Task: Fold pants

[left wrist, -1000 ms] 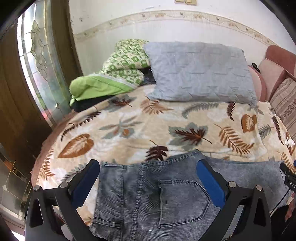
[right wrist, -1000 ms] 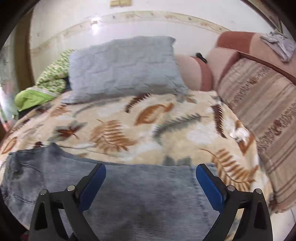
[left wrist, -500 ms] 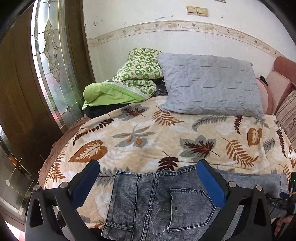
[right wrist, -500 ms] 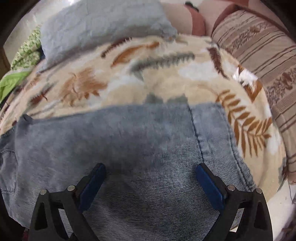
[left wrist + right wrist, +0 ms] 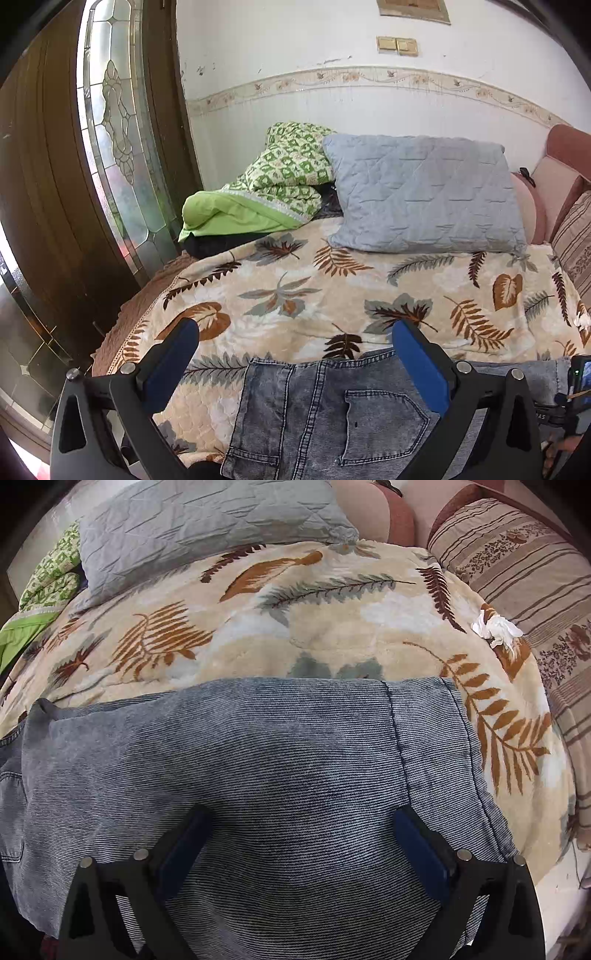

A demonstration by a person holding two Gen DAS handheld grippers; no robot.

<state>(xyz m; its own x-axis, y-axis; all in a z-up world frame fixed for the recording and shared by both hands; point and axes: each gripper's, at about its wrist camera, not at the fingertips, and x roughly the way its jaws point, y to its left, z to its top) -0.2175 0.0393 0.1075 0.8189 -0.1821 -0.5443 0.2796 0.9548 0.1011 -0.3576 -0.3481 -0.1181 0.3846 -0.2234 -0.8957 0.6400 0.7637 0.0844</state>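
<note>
Right wrist view: the right gripper (image 5: 295, 845), jaws spread, has dropped closer over the grey jeans (image 5: 258, 760) filling the lower frame; the left gripper (image 5: 295, 363), also released, has pulled back. Jeans lie on the leaf-print bed (image 5: 332, 288) below a grey pillow (image 5: 424, 195).

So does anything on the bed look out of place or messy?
A crumpled white tissue lies on the leaf blanket by the striped cushion. The jeans lie flat, apart from one bunched corner.

Black jaws, apparently blue-padded fingers (image 5: 173, 363)
</note>
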